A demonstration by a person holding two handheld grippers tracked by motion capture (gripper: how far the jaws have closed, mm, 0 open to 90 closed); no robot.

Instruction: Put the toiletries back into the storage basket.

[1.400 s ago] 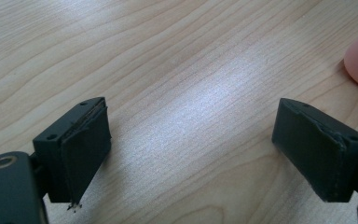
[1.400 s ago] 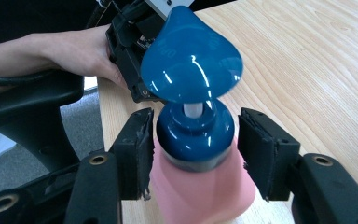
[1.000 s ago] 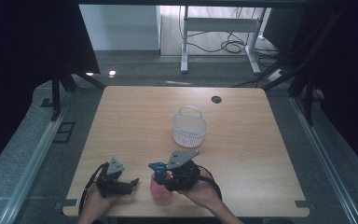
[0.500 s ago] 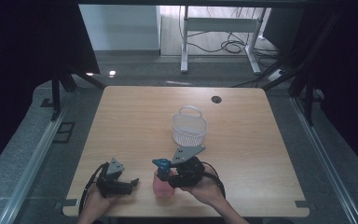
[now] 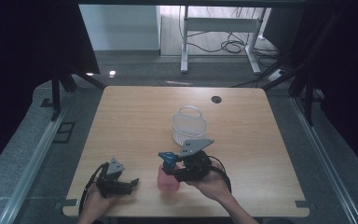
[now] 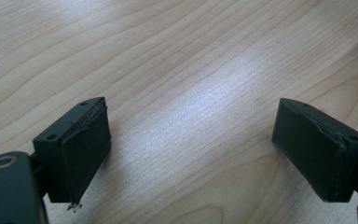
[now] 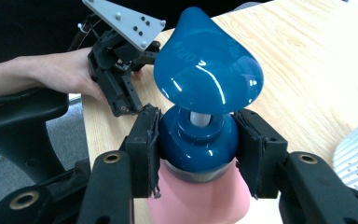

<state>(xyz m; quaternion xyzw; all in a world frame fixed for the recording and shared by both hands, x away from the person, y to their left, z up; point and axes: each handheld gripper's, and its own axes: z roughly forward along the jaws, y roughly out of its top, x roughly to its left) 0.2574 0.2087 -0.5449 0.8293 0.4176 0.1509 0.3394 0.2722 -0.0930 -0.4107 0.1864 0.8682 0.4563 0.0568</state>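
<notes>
The right tongs [image 7: 196,140] pinch the glossy blue collar of a pink bottle [image 5: 168,179], just under its teardrop-shaped blue pump head [image 7: 208,72]. The bottle stands upright near the front edge of the pale wood-grain table [image 5: 261,135]. The left tongs [image 6: 193,149] rest spread wide over bare wood, holding nothing. A white mesh basket [image 5: 189,126] with a loop handle sits just behind the bottle.
</notes>
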